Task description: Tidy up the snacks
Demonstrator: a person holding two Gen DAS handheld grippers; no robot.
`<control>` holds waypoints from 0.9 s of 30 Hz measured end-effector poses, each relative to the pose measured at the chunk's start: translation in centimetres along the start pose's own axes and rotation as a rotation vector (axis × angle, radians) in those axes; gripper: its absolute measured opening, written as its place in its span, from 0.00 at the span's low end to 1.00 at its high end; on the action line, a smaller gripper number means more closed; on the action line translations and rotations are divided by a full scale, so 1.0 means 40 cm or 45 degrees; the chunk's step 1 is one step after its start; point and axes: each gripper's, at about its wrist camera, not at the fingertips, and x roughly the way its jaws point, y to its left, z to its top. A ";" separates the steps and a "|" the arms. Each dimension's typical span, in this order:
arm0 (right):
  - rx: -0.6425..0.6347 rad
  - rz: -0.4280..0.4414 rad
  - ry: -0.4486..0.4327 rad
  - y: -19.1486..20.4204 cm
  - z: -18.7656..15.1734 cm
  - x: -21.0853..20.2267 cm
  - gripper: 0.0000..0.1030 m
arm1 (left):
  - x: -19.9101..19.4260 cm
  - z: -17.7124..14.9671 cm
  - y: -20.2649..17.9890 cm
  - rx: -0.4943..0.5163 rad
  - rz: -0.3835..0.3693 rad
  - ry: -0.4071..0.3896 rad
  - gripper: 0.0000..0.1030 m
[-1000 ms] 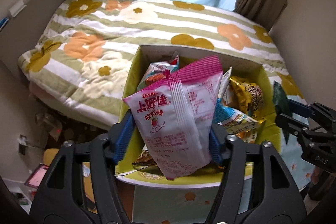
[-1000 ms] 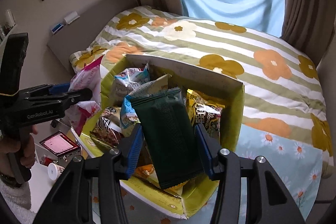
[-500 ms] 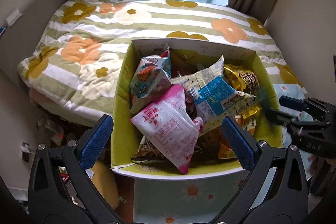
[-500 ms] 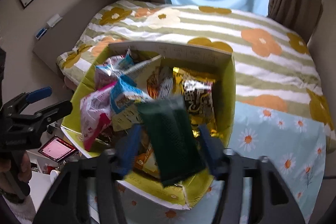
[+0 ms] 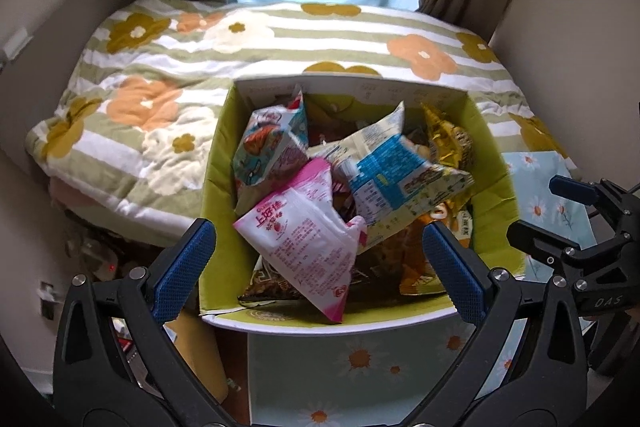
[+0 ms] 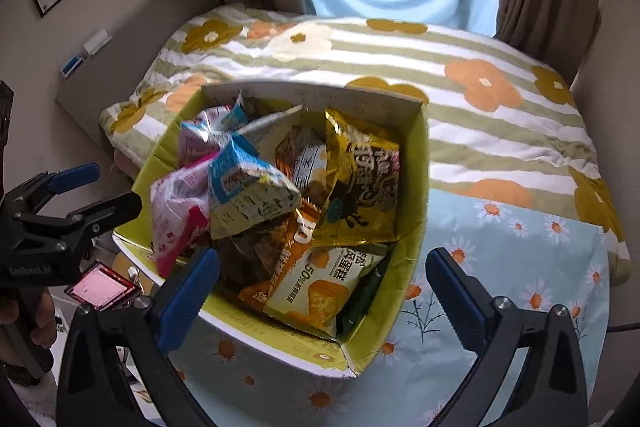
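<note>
A yellow-green cardboard box [image 5: 344,323] [image 6: 412,211] holds several snack packets. The pink-and-white bag [image 5: 304,239] [image 6: 176,211] lies loose on top of the heap, by the near left side. A dark green packet [image 6: 364,291] is tucked in the near right corner, half under an orange-and-white packet [image 6: 316,287]. My left gripper [image 5: 316,231] [image 6: 116,185] hangs open above the box with nothing held. My right gripper [image 6: 323,255] [image 5: 534,207] hovers over the near right part, its jaws still opening and holding nothing.
The box sits on a blue daisy-print cloth [image 6: 500,267] at the foot of a bed with a striped floral quilt [image 5: 168,99]. Brown curtains and a blue sheet hang behind. A small pink-screened device [image 6: 100,287] lies on the floor at the left.
Both grippers have opened wide. The pink bag dropped from the left one onto the heap. The dark green packet fell from the right one into the box's near right corner.
</note>
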 end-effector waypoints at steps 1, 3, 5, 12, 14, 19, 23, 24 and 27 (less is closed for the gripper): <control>0.003 -0.006 -0.019 0.001 0.001 -0.019 1.00 | -0.015 0.000 -0.007 0.005 0.002 -0.016 1.00; 0.010 -0.022 -0.073 0.000 -0.001 -0.072 1.00 | -0.057 0.002 -0.030 0.015 0.007 -0.057 1.00; 0.021 -0.053 -0.124 -0.009 -0.003 -0.133 1.00 | -0.117 0.001 -0.063 0.025 0.012 -0.121 1.00; 0.095 -0.235 -0.400 -0.050 -0.081 -0.446 1.00 | -0.372 -0.044 -0.224 0.088 0.039 -0.407 1.00; 0.115 -0.289 -0.468 -0.060 -0.129 -0.534 1.00 | -0.442 -0.072 -0.268 0.099 0.042 -0.477 1.00; 0.128 -0.389 -0.549 -0.072 -0.230 -0.660 1.00 | -0.551 -0.145 -0.331 0.073 0.027 -0.573 1.00; 0.153 -0.416 -0.562 -0.070 -0.290 -0.707 1.00 | -0.576 -0.196 -0.358 0.094 0.036 -0.558 1.00; 0.158 -0.417 -0.562 -0.067 -0.303 -0.713 1.00 | -0.578 -0.208 -0.360 0.100 0.038 -0.552 1.00; 0.178 -0.439 -0.563 -0.058 -0.332 -0.718 1.00 | -0.582 -0.234 -0.354 0.098 0.019 -0.547 1.00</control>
